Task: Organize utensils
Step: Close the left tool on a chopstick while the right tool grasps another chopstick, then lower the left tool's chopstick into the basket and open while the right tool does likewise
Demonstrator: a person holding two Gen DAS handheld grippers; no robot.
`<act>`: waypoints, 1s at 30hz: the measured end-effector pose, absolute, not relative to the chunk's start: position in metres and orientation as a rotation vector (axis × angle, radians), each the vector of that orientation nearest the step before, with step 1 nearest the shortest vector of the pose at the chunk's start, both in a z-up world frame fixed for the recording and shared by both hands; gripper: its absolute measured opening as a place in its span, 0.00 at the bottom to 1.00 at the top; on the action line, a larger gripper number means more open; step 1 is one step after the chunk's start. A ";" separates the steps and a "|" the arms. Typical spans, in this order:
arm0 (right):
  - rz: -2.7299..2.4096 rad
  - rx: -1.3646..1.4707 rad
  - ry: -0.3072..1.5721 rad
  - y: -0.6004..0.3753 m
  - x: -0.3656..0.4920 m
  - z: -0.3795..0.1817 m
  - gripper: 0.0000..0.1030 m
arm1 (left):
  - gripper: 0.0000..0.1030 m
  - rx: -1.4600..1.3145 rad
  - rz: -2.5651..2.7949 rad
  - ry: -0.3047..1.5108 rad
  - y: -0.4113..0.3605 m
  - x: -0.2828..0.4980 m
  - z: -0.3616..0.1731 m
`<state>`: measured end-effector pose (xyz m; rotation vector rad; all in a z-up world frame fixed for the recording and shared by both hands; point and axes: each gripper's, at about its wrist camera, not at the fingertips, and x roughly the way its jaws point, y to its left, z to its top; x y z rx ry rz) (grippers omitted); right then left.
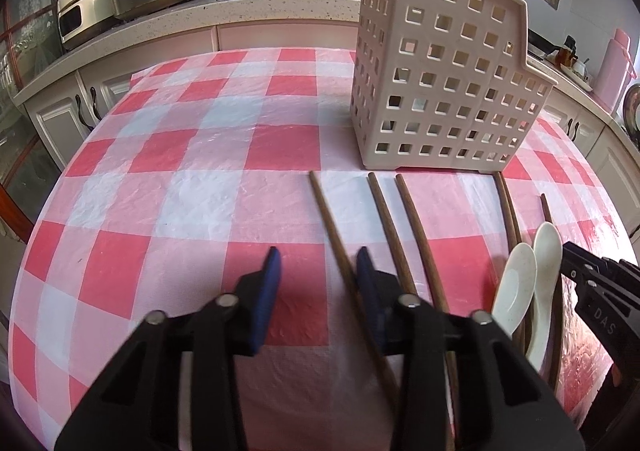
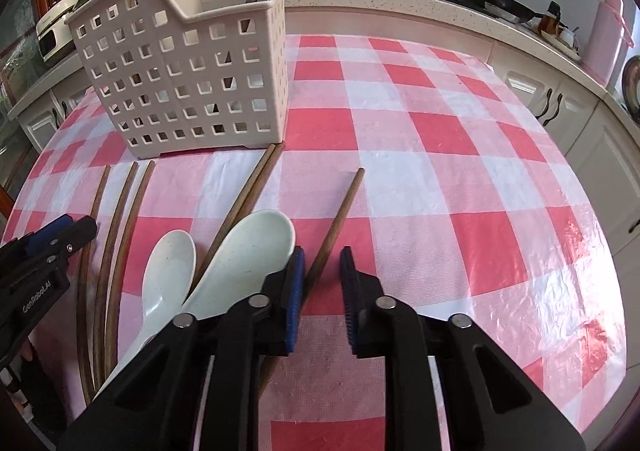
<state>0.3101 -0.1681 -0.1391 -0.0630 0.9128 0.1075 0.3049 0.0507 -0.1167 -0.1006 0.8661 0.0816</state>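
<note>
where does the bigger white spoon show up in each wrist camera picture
Left wrist view: the bigger white spoon lies at the lower right, just right of the smaller spoon.
Right wrist view: the same spoon lies left of centre, low in the picture, its bowl against the right gripper.
Shared landmark: the beige utensil basket standing on the checked tablecloth.

Open tablecloth point(image 1: 160, 179) left of basket point(image 1: 440, 71)

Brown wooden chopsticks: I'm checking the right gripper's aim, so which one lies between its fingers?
The lone brown wooden chopstick lying apart, right of the two white spoons; the other chopsticks lie left of them.
</note>
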 end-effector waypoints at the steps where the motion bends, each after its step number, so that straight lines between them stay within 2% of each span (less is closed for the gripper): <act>1: 0.109 -0.063 0.912 -0.168 0.310 -0.139 0.12 | 0.26 -0.105 0.080 0.865 0.052 0.305 -0.117; 5: 0.115 -0.015 0.902 -0.179 0.301 -0.140 0.07 | 0.09 -0.113 0.066 0.864 0.054 0.304 -0.117; 17: 0.185 0.116 0.800 -0.209 0.272 -0.114 0.06 | 0.06 -0.152 -0.007 0.835 0.052 0.275 -0.112; 30: 0.280 0.129 0.645 -0.204 0.235 -0.069 0.06 | 0.06 -0.165 -0.054 0.671 0.048 0.223 -0.061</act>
